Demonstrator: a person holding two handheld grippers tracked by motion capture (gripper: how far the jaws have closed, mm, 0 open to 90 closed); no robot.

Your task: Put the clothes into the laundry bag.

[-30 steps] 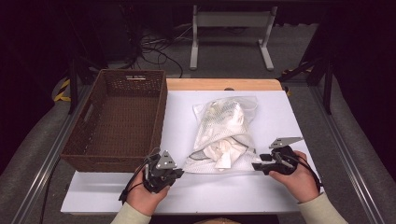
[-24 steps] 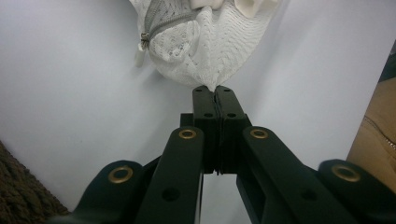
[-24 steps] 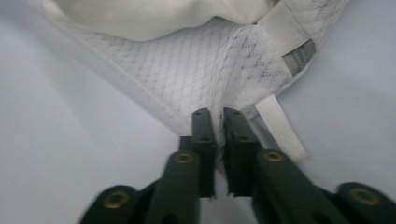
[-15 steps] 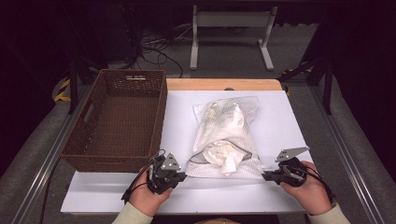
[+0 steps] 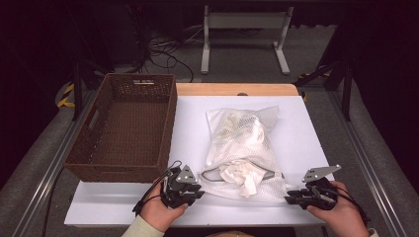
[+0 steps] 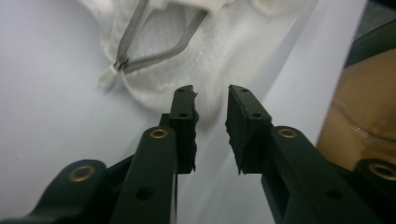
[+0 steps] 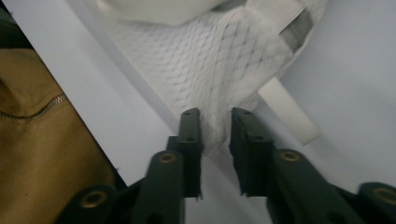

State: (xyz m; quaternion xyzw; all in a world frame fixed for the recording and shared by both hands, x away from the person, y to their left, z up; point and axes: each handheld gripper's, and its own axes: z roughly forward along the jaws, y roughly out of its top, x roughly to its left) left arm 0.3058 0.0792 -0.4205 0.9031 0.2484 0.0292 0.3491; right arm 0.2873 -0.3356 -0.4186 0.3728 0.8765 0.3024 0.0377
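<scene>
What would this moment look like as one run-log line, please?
mesh bag: unzipped, flat | left claw: open, opening, at corner | right claw: open, opening, at corner | basket: empty

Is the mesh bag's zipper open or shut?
Open: the mesh bag has its zipper parted near the front, and white cloth spills out through the gap.

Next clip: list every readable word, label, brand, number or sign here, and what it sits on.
None: no legible text anywhere.
Mesh laundry bag: no print; its white strap is blank.
Wicker basket: a pale patch on the far wall, too small to read.
White table cover: plain.
</scene>
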